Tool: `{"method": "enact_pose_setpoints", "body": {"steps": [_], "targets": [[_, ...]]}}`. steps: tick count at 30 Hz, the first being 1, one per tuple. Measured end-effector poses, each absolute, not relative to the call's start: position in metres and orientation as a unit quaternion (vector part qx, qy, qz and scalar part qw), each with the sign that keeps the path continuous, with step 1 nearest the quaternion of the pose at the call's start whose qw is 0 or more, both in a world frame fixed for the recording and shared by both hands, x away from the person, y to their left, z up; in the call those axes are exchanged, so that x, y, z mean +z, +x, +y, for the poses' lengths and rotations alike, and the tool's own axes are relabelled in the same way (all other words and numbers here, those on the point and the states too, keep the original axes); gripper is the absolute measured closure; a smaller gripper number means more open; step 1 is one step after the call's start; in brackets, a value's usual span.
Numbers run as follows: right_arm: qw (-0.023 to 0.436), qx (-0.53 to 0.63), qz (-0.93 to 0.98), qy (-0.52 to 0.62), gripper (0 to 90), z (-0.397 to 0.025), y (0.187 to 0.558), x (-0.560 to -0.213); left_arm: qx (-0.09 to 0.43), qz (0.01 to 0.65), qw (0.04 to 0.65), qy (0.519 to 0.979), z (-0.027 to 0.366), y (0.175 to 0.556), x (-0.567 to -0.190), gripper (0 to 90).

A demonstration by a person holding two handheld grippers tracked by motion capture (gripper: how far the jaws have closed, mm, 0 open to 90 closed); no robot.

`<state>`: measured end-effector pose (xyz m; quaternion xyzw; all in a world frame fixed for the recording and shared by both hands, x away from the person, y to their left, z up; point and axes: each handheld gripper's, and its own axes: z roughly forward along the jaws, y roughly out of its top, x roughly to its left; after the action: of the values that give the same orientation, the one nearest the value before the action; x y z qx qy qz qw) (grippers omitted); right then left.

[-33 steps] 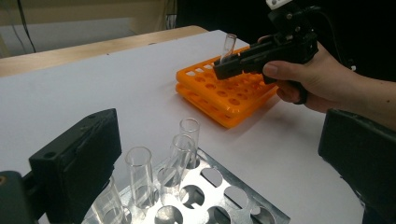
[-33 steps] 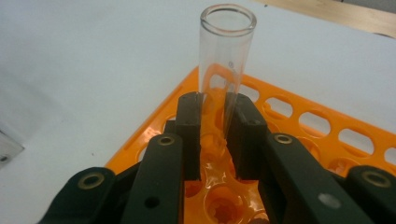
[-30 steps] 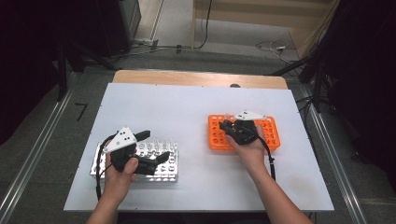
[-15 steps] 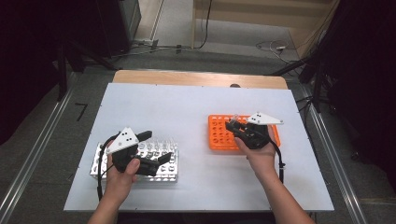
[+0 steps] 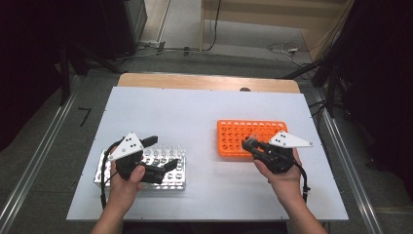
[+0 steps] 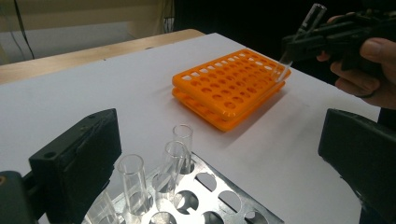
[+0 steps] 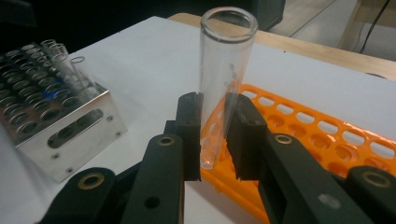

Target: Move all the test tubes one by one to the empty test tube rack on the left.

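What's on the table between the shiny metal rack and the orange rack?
Nothing. Between the metal rack and the orange rack there is just bare white table; the high view shows it best, and the left gripper view agrees.

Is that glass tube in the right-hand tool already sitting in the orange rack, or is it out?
Out. The test tube is clamped between the right gripper's fingers, its bottom above the orange rack.

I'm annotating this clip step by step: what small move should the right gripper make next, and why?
Probably lower the glass tube straight down into a hole of the orange rack. The right gripper is shut on the tube, upright, with its rounded bottom just above the rack's near edge. The left gripper is open over the metal rack, where other tubes stand.
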<state>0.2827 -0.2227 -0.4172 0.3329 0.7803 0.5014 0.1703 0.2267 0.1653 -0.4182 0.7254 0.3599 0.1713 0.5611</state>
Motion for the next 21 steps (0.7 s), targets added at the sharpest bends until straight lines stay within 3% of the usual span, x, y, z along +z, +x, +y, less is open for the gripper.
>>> {"method": "enact_pose_setpoints", "body": {"steps": [12, 21], "targets": [[0.131, 0.503, 0.798, 0.305, 73.7, -0.221, 0.251, -0.427, 0.167, 0.343, 0.565, 0.732, 0.156, 0.224, -0.414, 0.0], [0.112, 0.506, 0.807, 0.283, 73.7, -0.207, 0.244, -0.427, 0.13, 0.293, 0.573, 0.754, 0.129, 0.219, -0.409, 1.5]]}}
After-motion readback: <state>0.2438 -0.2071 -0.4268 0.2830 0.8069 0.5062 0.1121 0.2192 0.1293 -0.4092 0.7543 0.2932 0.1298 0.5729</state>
